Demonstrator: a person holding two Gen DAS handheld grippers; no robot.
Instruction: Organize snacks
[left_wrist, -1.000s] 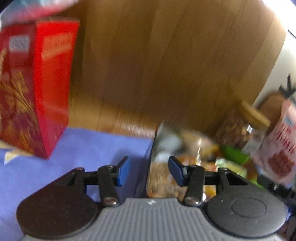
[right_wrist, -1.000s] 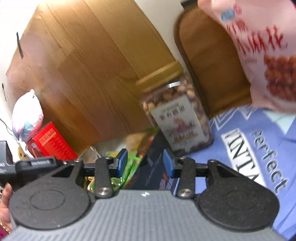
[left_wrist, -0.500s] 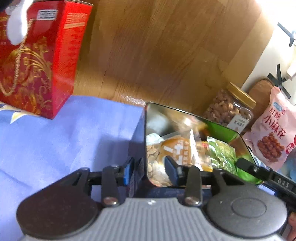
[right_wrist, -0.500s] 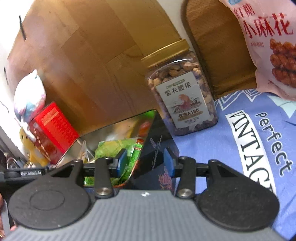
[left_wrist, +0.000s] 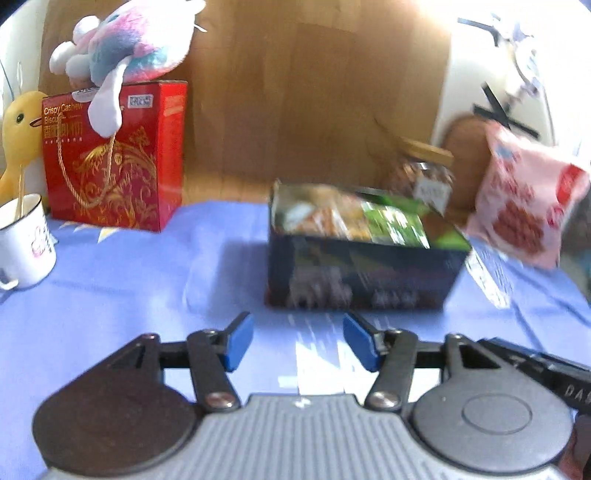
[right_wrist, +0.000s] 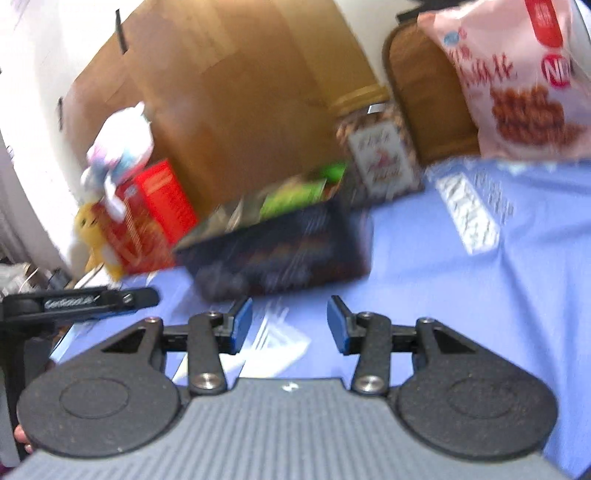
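Left wrist view: snack tin (left_wrist: 364, 275) on blue cloth (left_wrist: 122, 280), packets inside, lid off for filling; left gripper (left_wrist: 297, 345) and right gripper (right_wrist: 290, 325) both agape, empty, near it; jar (left_wrist: 424, 177), pink bag (left_wrist: 524, 206) behind.

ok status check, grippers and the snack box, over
Left gripper open, empty. Right gripper open, empty. Dark snack box on the blue cloth, packets inside, ahead of both. Nothing between fingers and box.

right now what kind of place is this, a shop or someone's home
Most likely a home: a table under a blue printed cloth, with a plush toy sitting on a red biscuit box, a white mug, and an open tin of snacks.
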